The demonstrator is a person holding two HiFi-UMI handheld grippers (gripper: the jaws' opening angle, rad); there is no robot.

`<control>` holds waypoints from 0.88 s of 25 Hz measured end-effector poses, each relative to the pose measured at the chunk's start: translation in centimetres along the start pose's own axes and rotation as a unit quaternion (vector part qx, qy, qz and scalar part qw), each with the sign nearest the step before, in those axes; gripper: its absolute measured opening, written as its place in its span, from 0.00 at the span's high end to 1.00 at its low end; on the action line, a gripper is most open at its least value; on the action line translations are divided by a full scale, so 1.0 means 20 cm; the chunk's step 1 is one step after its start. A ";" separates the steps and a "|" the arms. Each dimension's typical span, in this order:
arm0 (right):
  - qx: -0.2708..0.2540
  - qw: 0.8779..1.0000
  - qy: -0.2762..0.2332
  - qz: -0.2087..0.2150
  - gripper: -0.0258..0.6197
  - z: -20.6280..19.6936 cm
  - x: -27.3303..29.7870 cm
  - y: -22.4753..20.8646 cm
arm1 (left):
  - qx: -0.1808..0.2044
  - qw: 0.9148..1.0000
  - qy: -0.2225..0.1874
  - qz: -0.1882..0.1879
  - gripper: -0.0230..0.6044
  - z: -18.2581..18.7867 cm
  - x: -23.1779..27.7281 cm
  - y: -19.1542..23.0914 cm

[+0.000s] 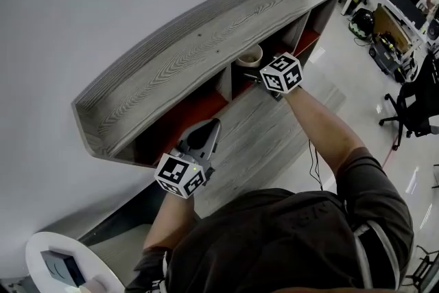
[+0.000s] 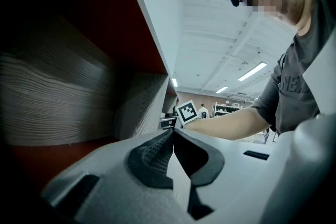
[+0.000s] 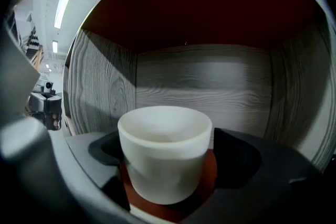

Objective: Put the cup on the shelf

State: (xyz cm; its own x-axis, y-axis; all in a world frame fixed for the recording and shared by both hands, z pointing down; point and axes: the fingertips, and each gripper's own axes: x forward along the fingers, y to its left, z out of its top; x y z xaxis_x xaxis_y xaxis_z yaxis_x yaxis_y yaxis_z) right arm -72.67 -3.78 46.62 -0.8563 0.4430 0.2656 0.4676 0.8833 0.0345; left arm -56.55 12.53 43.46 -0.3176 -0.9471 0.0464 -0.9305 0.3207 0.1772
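Observation:
A white cup [image 1: 250,55] stands upright on the red floor of a compartment in the grey wood-grain shelf [image 1: 206,51]. In the right gripper view the cup [image 3: 164,136] sits between the dark pads of my right gripper [image 3: 170,161]. The jaws stand wide beside it, and a sliver of red floor shows at the right pad. In the head view my right gripper [image 1: 264,75] reaches into that compartment. My left gripper [image 1: 214,125] hovers in front of the lower left compartment with its tips [image 2: 173,132] touching and nothing between them.
The shelf's side wall [image 2: 52,97] is close on the left of the left gripper. A white round table [image 1: 41,250] with a dark object lies at the lower left. An office chair [image 1: 411,110] and desks stand on the floor to the right.

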 end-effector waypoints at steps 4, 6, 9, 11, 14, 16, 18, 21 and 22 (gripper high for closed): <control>-0.004 1.000 -0.011 -0.011 0.18 0.04 -0.07 -0.01 | -0.001 1.000 -0.003 -0.015 0.97 0.00 0.01 -0.02; -0.003 1.000 -0.016 -0.015 0.18 0.06 -0.11 -0.01 | -0.002 1.000 -0.006 -0.024 0.96 0.01 0.02 -0.04; -0.001 0.999 -0.026 -0.022 0.18 0.10 -0.21 0.02 | -0.002 0.999 -0.009 -0.044 0.96 0.01 0.03 -0.07; 0.003 0.999 -0.032 -0.031 0.18 0.11 -0.30 0.03 | -0.006 0.998 -0.009 -0.066 0.96 0.01 0.06 -0.11; 0.010 0.998 -0.042 -0.048 0.18 0.12 -0.47 0.02 | -0.012 0.995 -0.004 -0.101 0.97 -0.02 0.14 -0.20; 0.015 0.997 -0.048 -0.061 0.18 0.11 -0.60 0.00 | -0.012 0.992 0.003 -0.123 0.96 -0.04 0.21 -0.28; 0.020 0.995 -0.055 -0.075 0.20 0.11 -0.76 -0.02 | -0.009 0.990 0.009 -0.144 0.96 -0.06 0.28 -0.37; 0.025 0.993 -0.065 -0.100 0.25 0.09 -1.04 -0.05 | -0.002 0.985 0.014 -0.173 0.96 -0.07 0.38 -0.53; 0.026 0.991 -0.068 -0.110 0.26 0.08 -1.14 -0.06 | 0.001 0.983 0.014 -0.183 0.97 -0.07 0.42 -0.59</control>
State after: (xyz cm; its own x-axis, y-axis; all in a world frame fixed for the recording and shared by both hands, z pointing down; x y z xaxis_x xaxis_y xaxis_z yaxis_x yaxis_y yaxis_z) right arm -54.05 -14.60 38.97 -0.9595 0.2526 0.1248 0.2577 0.9659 0.0258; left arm -48.02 0.81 43.14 0.0435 -0.9990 0.0072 -0.9818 -0.0414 0.1852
